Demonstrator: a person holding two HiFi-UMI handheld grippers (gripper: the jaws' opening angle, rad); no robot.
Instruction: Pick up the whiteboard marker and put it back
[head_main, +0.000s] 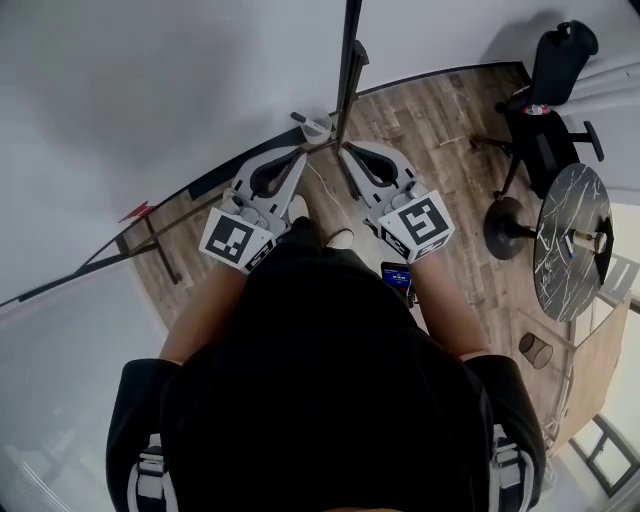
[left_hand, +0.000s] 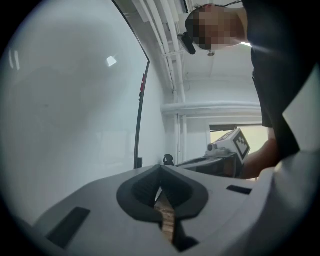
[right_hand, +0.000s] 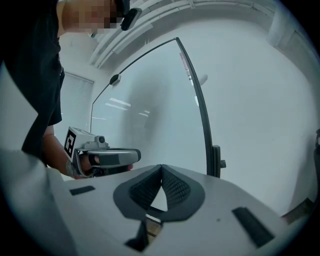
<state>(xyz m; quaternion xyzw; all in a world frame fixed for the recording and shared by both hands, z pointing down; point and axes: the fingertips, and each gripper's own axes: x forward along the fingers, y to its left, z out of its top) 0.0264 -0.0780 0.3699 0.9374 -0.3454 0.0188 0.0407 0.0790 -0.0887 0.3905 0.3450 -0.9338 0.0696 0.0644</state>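
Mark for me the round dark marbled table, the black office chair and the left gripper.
round dark marbled table (head_main: 570, 200), head view, bare part of its top
black office chair (head_main: 560, 60), head view, its backrest
left gripper (head_main: 300, 153), head view, between its shut fingertips

The left gripper (head_main: 298, 153) and right gripper (head_main: 347, 150) are grey, cubes (head_main: 237, 240) black-and-white, floor (head_main: 440, 110) brown, table (head_main: 575, 240) black-marbled.

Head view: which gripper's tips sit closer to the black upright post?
The right gripper, at the picture's right; the left gripper ends further left of the post.
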